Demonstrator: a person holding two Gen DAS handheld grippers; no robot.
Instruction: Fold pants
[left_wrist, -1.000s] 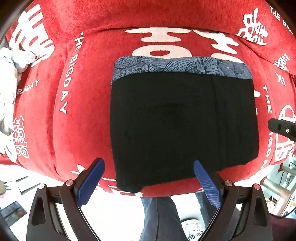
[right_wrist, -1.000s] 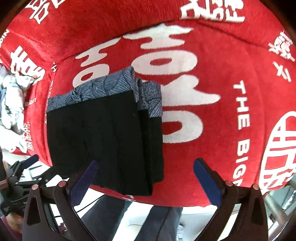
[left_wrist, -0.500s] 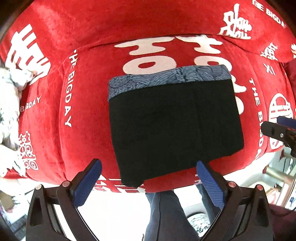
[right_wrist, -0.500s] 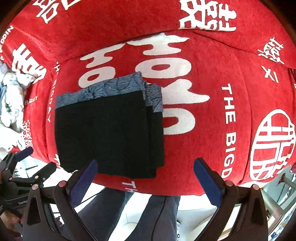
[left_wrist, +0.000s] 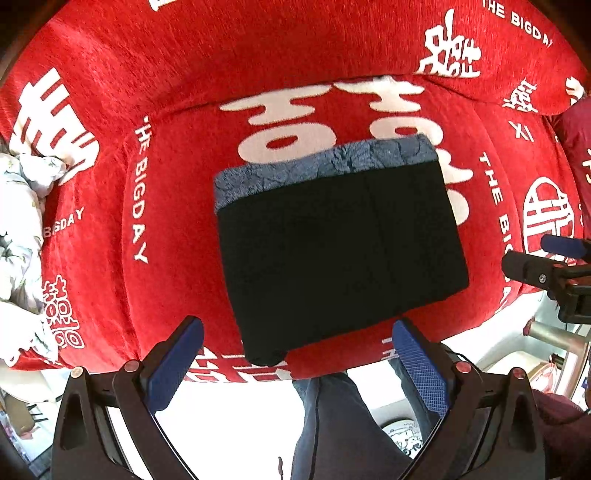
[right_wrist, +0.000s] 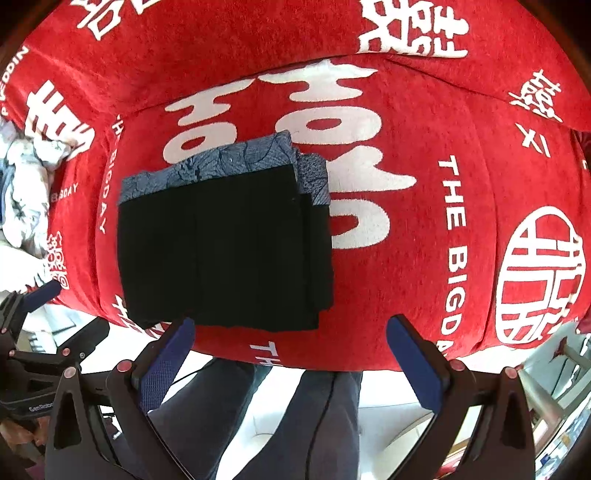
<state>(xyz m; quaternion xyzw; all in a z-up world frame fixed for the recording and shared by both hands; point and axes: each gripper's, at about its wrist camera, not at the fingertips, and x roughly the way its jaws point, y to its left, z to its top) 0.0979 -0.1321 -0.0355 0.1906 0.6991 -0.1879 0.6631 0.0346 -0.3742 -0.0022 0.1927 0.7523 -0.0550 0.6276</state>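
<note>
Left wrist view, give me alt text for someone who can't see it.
Folded black pants with a blue patterned waistband lie in a neat rectangle on a red sofa cover printed with white characters. The open left gripper hovers at its near edge, holding nothing.

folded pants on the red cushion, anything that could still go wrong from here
The folded pants lie with their near corner right at the red cushion's front edge, so a nudge could tip them off. In the right wrist view the layers are stepped along the right side and may splay. Both the left tool and right tool are open, holding nothing.
</note>
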